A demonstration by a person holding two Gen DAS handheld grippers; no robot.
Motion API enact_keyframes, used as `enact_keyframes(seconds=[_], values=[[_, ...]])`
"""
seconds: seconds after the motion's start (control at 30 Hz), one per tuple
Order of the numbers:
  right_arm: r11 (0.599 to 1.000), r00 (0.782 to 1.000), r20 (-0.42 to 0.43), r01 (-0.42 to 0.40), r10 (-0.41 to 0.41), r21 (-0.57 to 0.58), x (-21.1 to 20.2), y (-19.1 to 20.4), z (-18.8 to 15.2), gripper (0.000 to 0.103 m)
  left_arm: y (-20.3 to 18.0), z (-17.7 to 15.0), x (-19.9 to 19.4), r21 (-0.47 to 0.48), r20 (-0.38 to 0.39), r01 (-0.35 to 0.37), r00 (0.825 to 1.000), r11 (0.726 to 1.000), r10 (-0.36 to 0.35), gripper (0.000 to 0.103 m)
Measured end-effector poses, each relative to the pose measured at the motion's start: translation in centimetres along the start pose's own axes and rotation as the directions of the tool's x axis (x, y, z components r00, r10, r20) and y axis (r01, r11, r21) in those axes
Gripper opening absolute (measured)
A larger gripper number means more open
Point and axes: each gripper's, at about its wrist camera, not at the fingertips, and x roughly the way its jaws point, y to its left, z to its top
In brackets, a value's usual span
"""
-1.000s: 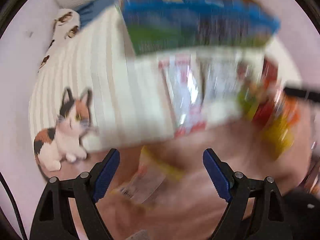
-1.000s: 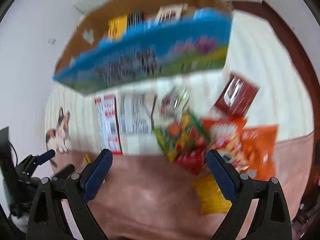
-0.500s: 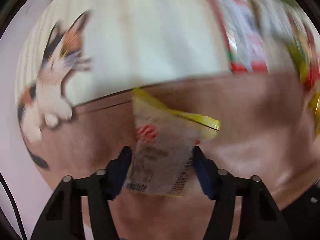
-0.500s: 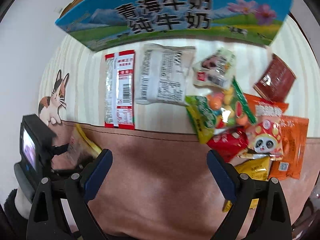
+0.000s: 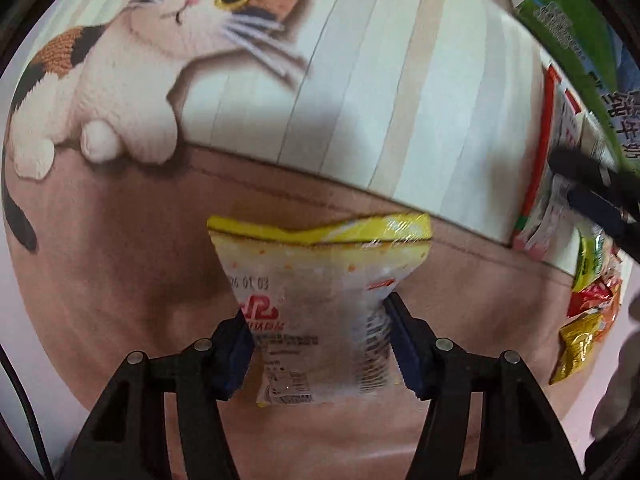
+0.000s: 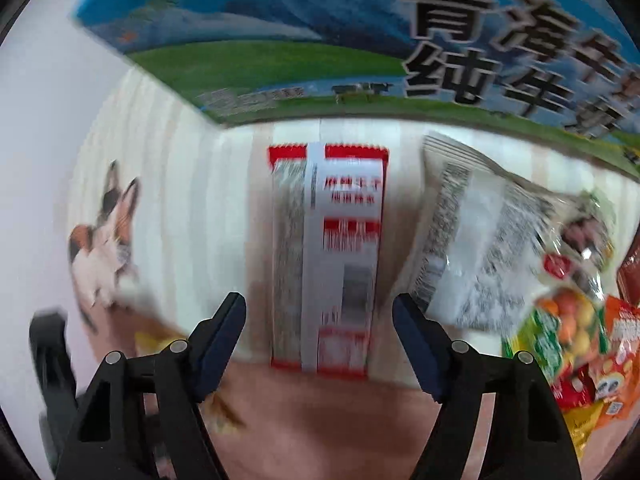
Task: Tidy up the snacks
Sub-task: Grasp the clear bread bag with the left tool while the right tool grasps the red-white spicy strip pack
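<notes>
My left gripper (image 5: 320, 332) points down and is shut on a clear snack packet with a yellow top edge (image 5: 320, 280), its pads squeezing both sides above the brown band of the mat (image 5: 120, 260). My right gripper (image 6: 318, 320) hangs over a long red-and-white packet (image 6: 328, 260) lying on the striped mat. Its jaws are closing; the packet lies between them with a gap on each side. The right gripper's fingers (image 5: 592, 206) show at the right edge of the left wrist view.
A blue-and-green milk carton box (image 6: 320, 40) stands behind the packets. A white packet with black print (image 6: 460, 240) lies right of the red one, and beyond it a heap of colourful snack bags (image 6: 572, 340). A calico cat print (image 5: 140, 60) marks the mat's left end.
The left gripper dropped to the yellow-edged packet and shut on it. The right gripper moved in over the red-and-white packet and its jaws narrowed.
</notes>
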Motion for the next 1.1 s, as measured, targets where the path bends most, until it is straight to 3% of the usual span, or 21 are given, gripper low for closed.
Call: enact_keyframes(seconds=[0.13,0.3,0.4,0.57,0.73,0.9,1.1], values=[[0.999,1.0,-0.006,0.019,-0.019,0.028,1.5,0.5,1.1,0.078,0.1,-0.8,0.8,-0.012,-0.003,0.008,1.0,1.0,-0.008,0.059],[0.996,0.997,0.004,0.083,-0.083,-0.018,1.8,1.0,1.0,0.053,-1.1,-1.5,1.0,-0.007,0.002,0.0,1.0,1.0,0.0,0.059],[0.995,0.997,-0.03,0.069,-0.071,-0.072,1.4,1.0,-0.1,0.051,-1.0,-2.4,1.2,-0.006,-0.002,0.001,1.0,1.0,-0.001,0.059],[0.991,0.993,-0.111,0.034,-0.048,-0.128,0.8,0.1,-3.7,0.051,-3.7,-4.0,0.9,-0.005,-0.009,-0.005,1.0,1.0,0.005,0.059],[0.984,0.98,-0.177,0.063,-0.092,-0.165,1.3,-1.7,-7.4,0.051,-5.4,-6.0,2.0,0.034,-0.009,-0.056,0.998,0.998,0.056,0.061],[0.994,0.976,-0.208,0.042,-0.062,-0.099,2.3,-2.5,-7.8,0.068,-7.1,-7.0,2.6,0.039,-0.009,-0.077,0.997,0.996,0.077,0.065],[0.994,0.979,-0.186,0.071,-0.086,-0.083,3.2,-2.4,-7.9,0.069,-7.9,-7.7,3.2,0.025,0.009,-0.073,0.997,0.997,0.072,0.064]])
